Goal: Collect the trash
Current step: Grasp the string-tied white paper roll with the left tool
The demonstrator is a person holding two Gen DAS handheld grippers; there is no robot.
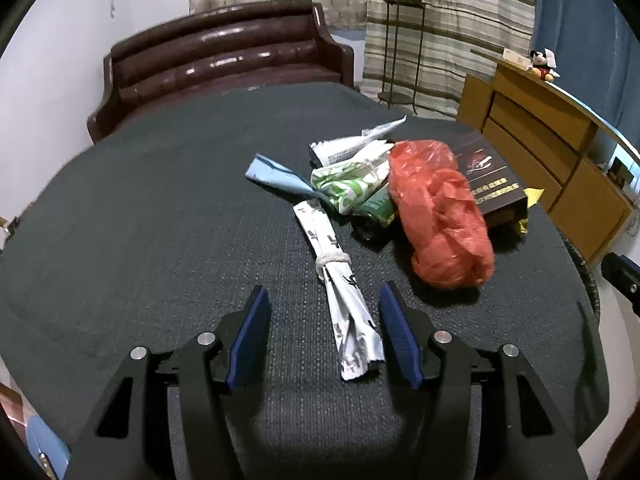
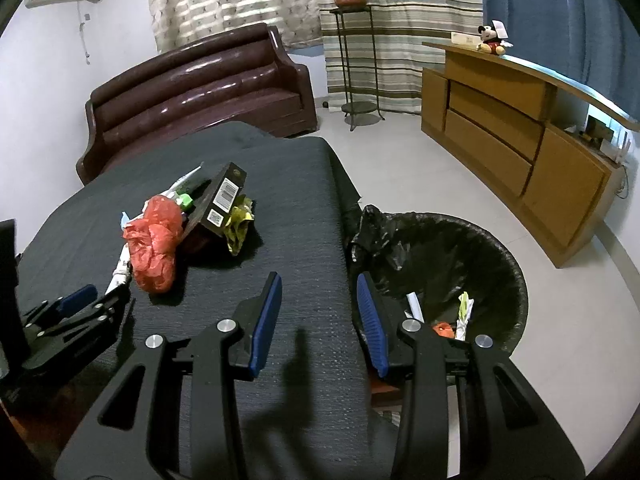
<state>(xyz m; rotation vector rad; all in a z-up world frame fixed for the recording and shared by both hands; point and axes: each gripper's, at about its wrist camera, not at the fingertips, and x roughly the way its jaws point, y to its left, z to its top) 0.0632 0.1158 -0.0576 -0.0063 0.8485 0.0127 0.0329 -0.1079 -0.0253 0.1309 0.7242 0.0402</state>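
Dark grey woven cloth [image 1: 160, 240] over the table, trash heaped toward its far right side. Nearest in the heap: a long white wrapper [image 1: 340, 300], knotted at its middle and printed with dark marks. Behind it, a crumpled red plastic bag [image 1: 440, 220], a green-and-white packet [image 1: 348, 184], a pale blue scrap [image 1: 272, 174], and a dark flat box [image 1: 492, 184] with a yellow wrapper [image 2: 238, 228] tucked under its far edge.

Step in hand, as a judgement: lining up on the white wrapper for the next pick. Left gripper [image 1: 324, 292] parted about halfway, blue pads to either side of the wrapper's near end, closer to the right pad than the left. No pad pressing on it; nothing held. Wrapper lying flat on the cloth.

Next move, likely: lower a little more, shift slightly so the wrapper sits midway, then close on the near end or just below the knot. Thin and limp, so a low grip needed, close to the cloth, or the pads may slide over it.

Right gripper [image 2: 318, 280] hanging over the table's right edge, jaws narrowly apart, empty. Just beyond it on the floor, a bin [image 2: 500, 264] lined with a black bag, already holding a few white, green and orange scraps. Destination well apart from the heap, so a carry across the table edge afterwards.
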